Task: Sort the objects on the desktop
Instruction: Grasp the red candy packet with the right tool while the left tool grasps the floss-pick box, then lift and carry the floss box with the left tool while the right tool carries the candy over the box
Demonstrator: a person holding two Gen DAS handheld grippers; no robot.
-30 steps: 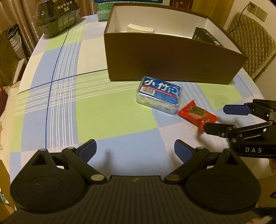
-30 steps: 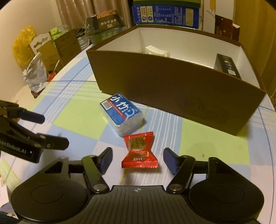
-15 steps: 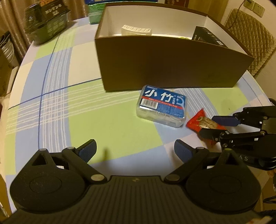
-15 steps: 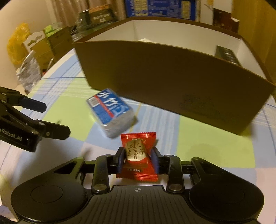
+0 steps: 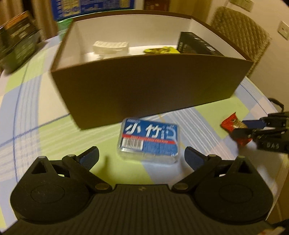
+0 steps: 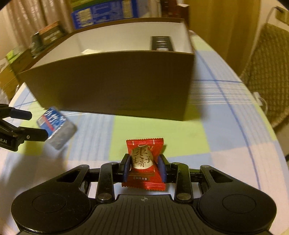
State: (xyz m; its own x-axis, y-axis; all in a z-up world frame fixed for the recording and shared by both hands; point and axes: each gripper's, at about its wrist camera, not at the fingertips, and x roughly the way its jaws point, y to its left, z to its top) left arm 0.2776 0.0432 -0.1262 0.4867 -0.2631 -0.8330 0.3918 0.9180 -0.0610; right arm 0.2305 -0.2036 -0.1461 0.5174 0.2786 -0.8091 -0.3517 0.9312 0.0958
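- Right now the right gripper (image 6: 144, 169) pinches a red candy packet (image 6: 144, 162) above the tablecloth (image 6: 225, 126).
- Meanwhile the left gripper (image 5: 141, 157) gapes wide, empty, over the blue packet (image 5: 149, 140) before the brown box (image 5: 144, 83).

A quilted olive chair (image 5: 242, 30) stands just off the worktop's far right edge, with wall sockets (image 5: 282, 30) on the pale wall beside it. Dark printed cartons (image 5: 17, 39) are stacked at the worktop's far left corner, and a blue-and-white printed box (image 6: 101, 14) stands upright beyond the far edge, beige curtains (image 6: 27, 19) hanging behind.
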